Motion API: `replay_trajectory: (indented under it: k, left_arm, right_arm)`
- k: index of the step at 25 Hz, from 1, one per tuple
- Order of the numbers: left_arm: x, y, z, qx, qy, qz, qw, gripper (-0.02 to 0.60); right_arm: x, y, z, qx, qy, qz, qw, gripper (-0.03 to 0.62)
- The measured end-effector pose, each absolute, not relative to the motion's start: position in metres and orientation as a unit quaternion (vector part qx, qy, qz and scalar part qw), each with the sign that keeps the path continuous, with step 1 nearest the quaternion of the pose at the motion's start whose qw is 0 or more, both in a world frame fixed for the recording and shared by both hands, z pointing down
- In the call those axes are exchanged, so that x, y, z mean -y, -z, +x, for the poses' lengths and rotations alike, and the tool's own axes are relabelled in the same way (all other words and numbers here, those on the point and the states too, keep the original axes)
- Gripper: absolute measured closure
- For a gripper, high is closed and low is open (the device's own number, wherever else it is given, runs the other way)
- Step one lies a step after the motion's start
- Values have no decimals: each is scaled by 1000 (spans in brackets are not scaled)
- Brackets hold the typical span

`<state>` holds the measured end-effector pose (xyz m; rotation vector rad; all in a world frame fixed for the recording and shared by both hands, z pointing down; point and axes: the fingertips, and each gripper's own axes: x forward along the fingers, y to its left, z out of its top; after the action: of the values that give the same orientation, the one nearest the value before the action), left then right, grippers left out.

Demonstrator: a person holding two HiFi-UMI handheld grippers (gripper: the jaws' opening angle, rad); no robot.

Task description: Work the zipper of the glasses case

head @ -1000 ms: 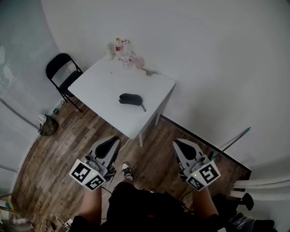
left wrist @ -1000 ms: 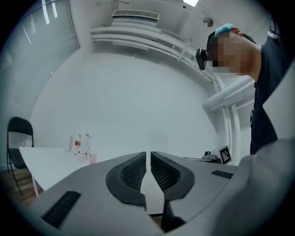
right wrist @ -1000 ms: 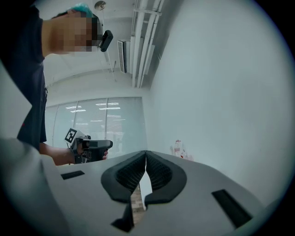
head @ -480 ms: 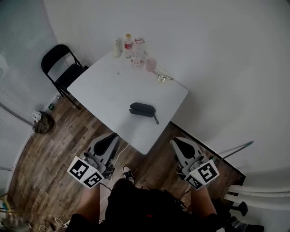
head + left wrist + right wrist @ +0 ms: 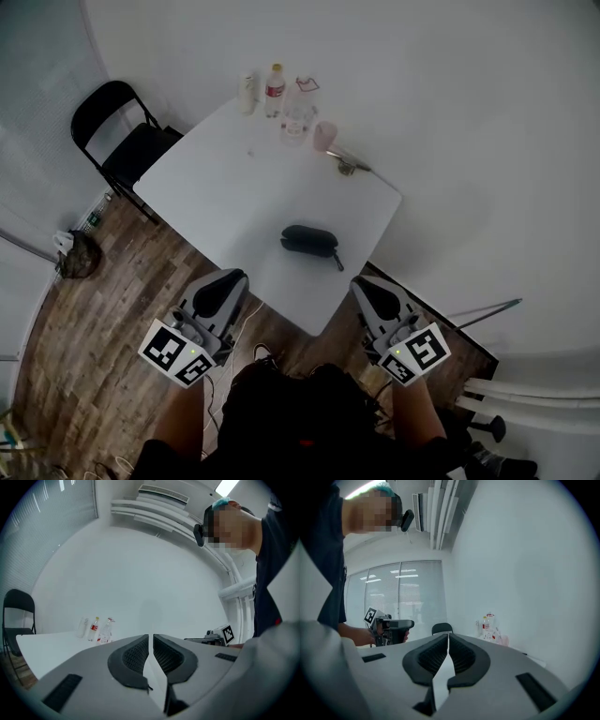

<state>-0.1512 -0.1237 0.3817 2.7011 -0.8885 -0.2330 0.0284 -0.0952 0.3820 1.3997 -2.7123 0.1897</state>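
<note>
As the head view shows, the glasses case point(image 5: 310, 241) lies on the white table point(image 5: 216, 187), ahead of both grippers, nearer the right gripper point(image 5: 366, 286) than the left gripper point(image 5: 231, 279). Left gripper view: jaws pressed together, empty. Right gripper view: jaws together too, nothing between.

No readable words or numbers anywhere. Red label on the bottle point(image 5: 275, 84) at the far edge of the table point(image 5: 206, 187): too small to make out. Black-and-white square markers on the cubes of the left gripper point(image 5: 234, 277) and right gripper point(image 5: 360, 282): patterns only, no letters or digits.
</note>
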Motion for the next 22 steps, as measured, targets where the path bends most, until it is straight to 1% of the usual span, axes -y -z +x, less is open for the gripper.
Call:
replay_trajectory:
  k: [10,11,13,15,19,22]
  left_arm:
    - [152,-394,-134,318,73,932,158,535]
    - [154,-394,-131,321,73,930,161,535]
    - [157,-396,-123,328,73,927,169,535]
    - [162,-399,-113,335,69,923,175,535]
    - [169,-411,-92,350,62,915,191,535]
    - [173,-424,-78,358,53,911,198,535]
  right_arm:
    - [145,-405,45,894,-64,438,64,572]
    - [150,-409,49,896,-66,434,68,558]
    - [160,-416,56,901,-69,421,74,499]
    - [169,-425,61,908,-70,405,82,452]
    - [184,-460,71,921,-64,364,127,336]
    - [197,-491,79,924,-58,341,161,293]
